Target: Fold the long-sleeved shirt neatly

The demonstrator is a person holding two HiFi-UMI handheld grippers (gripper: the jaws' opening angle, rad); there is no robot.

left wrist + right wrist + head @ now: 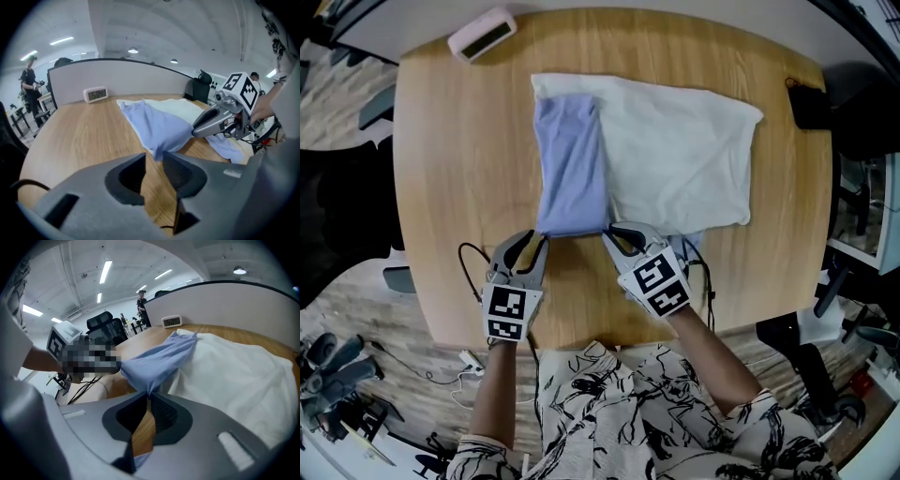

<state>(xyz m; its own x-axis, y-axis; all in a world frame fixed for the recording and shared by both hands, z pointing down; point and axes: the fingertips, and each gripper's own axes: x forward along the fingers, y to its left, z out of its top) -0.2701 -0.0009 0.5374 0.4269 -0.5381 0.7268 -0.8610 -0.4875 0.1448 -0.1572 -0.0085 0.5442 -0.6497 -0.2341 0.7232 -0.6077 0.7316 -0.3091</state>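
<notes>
Blue shirt (572, 169) pinched by right tool (607, 231)

Open office, desk partition (140, 77), swivel chair (104, 326), striplights (105, 272)

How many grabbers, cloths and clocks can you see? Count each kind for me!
Grippers: 2, the left gripper and the right gripper
Cloths: 2, the blue shirt and the white cloth
Clocks: 1, the clock
Total: 5
</notes>
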